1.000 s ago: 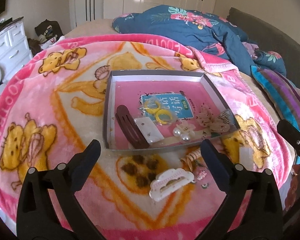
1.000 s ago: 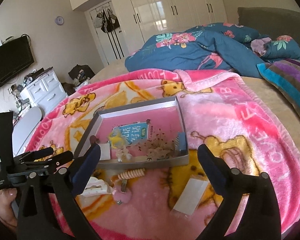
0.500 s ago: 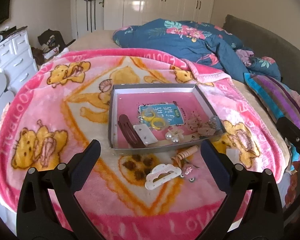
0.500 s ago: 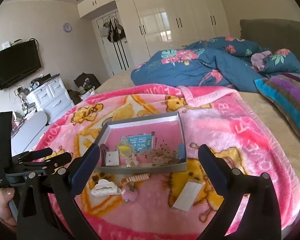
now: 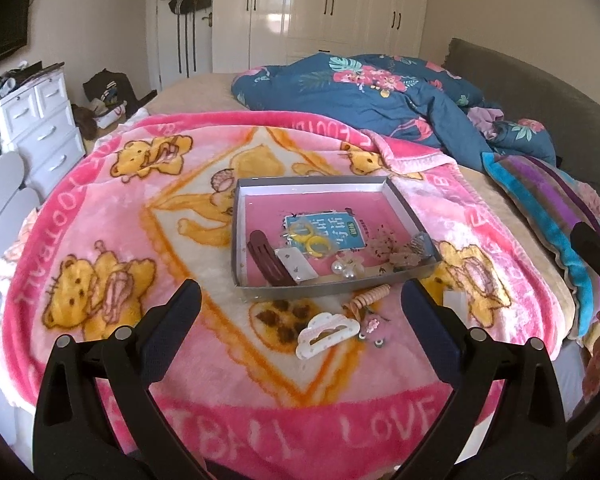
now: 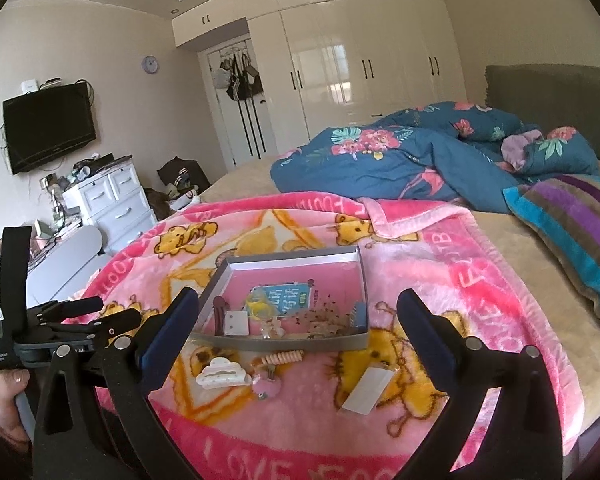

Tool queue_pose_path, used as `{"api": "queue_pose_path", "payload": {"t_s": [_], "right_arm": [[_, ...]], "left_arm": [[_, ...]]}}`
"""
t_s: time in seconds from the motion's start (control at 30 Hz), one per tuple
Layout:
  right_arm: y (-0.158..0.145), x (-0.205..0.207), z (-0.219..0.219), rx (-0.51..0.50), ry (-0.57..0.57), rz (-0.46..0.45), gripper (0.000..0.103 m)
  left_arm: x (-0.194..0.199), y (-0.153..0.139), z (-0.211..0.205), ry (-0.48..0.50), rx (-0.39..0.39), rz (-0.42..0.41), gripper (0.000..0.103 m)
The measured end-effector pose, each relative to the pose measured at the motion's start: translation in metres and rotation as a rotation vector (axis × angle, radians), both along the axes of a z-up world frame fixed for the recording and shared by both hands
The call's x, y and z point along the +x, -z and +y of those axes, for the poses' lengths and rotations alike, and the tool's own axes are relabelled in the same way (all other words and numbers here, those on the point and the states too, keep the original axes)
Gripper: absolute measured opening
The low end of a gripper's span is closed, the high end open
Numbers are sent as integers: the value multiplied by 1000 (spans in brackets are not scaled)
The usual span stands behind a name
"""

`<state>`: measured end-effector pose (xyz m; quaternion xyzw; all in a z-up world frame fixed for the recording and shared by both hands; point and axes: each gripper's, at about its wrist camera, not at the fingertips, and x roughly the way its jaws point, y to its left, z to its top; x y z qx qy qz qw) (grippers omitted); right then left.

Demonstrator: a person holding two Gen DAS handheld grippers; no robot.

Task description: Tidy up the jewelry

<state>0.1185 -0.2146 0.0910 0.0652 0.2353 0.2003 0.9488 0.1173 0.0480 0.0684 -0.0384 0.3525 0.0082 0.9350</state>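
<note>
Between picks: both grippers empty, fingers spread wide.
Judged next: reach the white claw clip (image 5: 326,329) on the blanket (image 5: 100,208), move it into the tray (image 5: 320,285).

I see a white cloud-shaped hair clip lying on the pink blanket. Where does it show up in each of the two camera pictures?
Left wrist view: the white hair clip lies low in the middle, on the blanket, just in front of the grey tray.
Right wrist view: the clip sits lower left of centre, again in front of the tray.
Shared landmark: the tray's near wall.
</note>
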Motion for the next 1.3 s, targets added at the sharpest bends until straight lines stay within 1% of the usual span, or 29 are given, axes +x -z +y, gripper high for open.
{"api": "queue_pose_path", "payload": {"t_s": [0.17, 0.47, 0.87, 1.3], "right_arm": [[-2, -11, 1, -8, -20, -11, 99], [5, -20, -1, -27, -34, 4, 99], [25, -29, 0, -64, -59, 37, 99], [46, -33, 1, -106, -75, 74, 99]], "left_arm": [[-8, 3, 1, -5, 12, 8, 94], [-20, 16, -5, 2, 40, 26, 94], [-29, 43, -20, 34, 97, 79, 94], [-27, 60, -21, 41, 112, 122, 94]]}}
